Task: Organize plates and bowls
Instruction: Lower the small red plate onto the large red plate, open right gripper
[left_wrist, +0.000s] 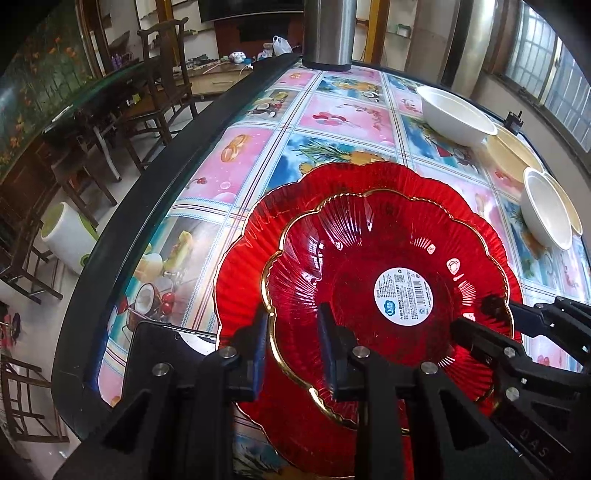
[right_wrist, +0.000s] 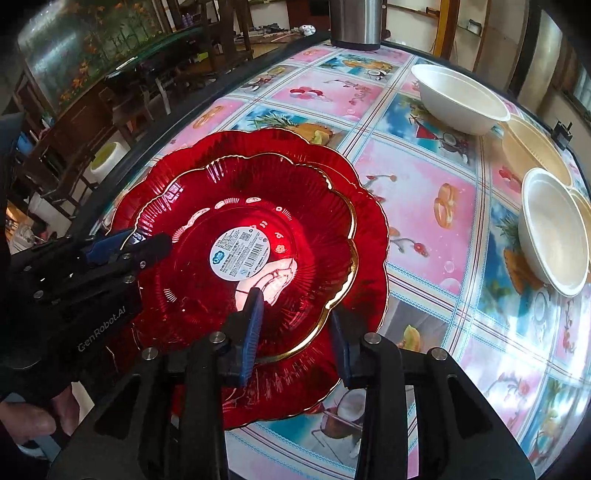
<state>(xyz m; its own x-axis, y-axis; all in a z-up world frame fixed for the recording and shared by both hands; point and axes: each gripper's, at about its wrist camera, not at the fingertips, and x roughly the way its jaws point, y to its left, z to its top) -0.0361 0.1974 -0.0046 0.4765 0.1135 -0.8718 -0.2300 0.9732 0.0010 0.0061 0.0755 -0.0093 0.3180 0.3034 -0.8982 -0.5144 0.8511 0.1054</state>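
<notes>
Red scalloped glass fills the middle of both views: a smaller red glass plate with a gold rim (left_wrist: 388, 280) (right_wrist: 247, 251) sits nested on a larger red scalloped glass plate (left_wrist: 243, 236) (right_wrist: 369, 236), both on the counter with the fruit-print cover (left_wrist: 332, 118) (right_wrist: 413, 192). A round white barcode sticker (left_wrist: 402, 297) (right_wrist: 240, 254) marks the smaller plate's centre.

In the left wrist view, the left gripper (left_wrist: 291, 350) at the lower centre of the frame straddles the gold rim, released, its blue-padded fingers standing apart on either side of the edge. The right gripper (left_wrist: 491, 317) reaches in from the lower right.

In the right wrist view, the right gripper (right_wrist: 295, 332) at the lower centre likewise brackets the gold rim with a clear gap, one finger over the plate and one outside it. The left gripper (right_wrist: 140, 243) enters from the left edge.

A white round bowl (left_wrist: 454, 114) (right_wrist: 458, 99) stands at the upper right, a second white bowl (left_wrist: 546, 210) (right_wrist: 550, 229) at the right edge, touching a cream shallow plate (left_wrist: 513, 151) (right_wrist: 535, 147). A steel cylinder (left_wrist: 328, 33) (right_wrist: 356, 22) stands at top centre.
</notes>
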